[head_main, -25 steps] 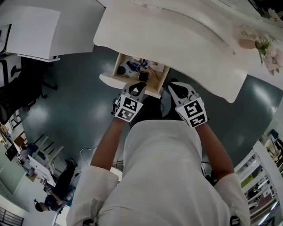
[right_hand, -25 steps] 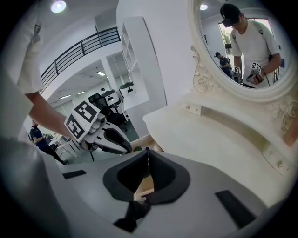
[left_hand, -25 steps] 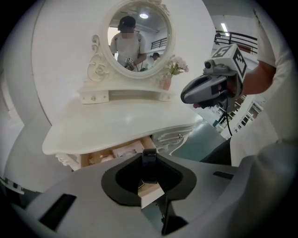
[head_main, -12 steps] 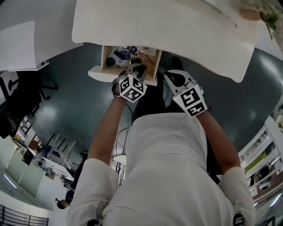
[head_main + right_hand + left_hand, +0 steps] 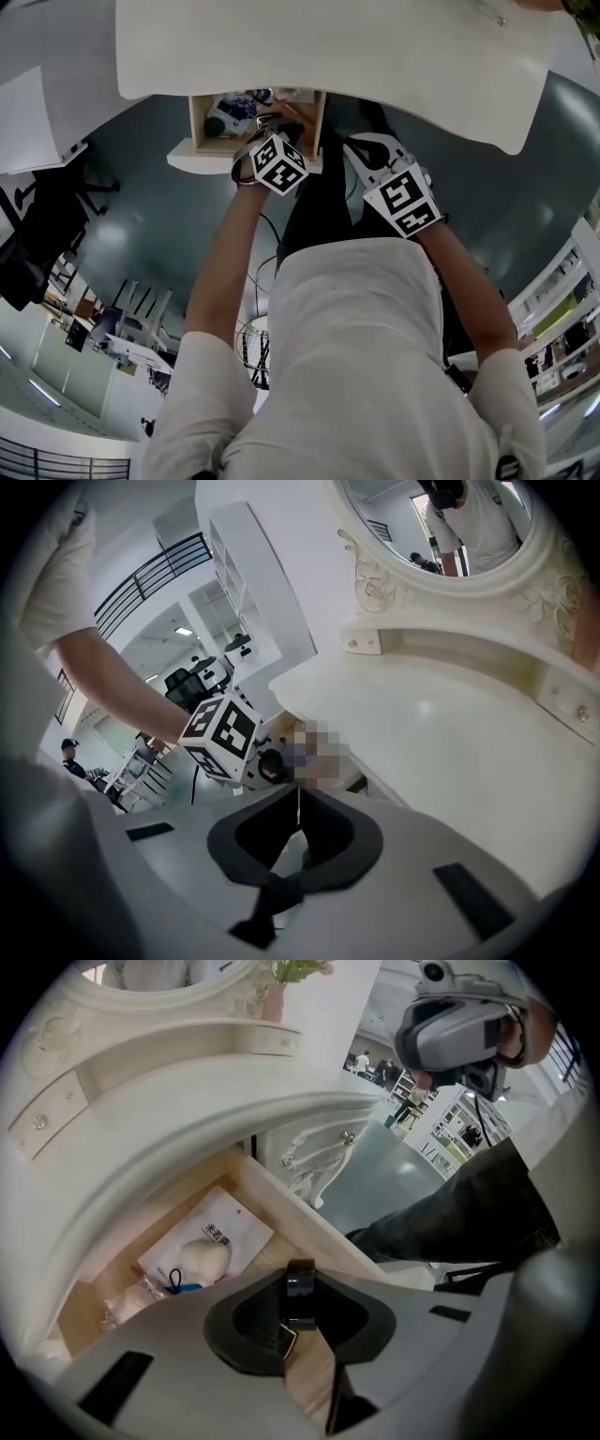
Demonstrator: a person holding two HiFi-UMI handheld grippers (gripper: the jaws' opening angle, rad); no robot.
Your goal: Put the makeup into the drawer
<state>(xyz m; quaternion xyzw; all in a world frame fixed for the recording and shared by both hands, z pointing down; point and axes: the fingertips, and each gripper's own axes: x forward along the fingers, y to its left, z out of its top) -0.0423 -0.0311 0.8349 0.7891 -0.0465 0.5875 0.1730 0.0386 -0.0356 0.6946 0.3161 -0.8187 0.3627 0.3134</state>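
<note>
The open wooden drawer juts out from under the white vanity top. My left gripper points steeply down over the drawer's right front part, shut on a small black makeup compact with a gold edge. In the left gripper view the compact sits between the jaws, just above the drawer's wooden rim. My right gripper hangs to the right of the drawer, outside it. Its jaws are shut with nothing between them.
Inside the drawer lie a white packet with a puff, a small blue-and-black item and a clear wrapped piece. The vanity top overhangs the drawer's back. The person's dark trouser leg is beside the drawer. A mirror rises above the vanity.
Both grippers have sunk. The left one, still holding the compact, has tipped downward and gone from the drawer's front edge to over its inside. The right one came lower beside the drawer.
</note>
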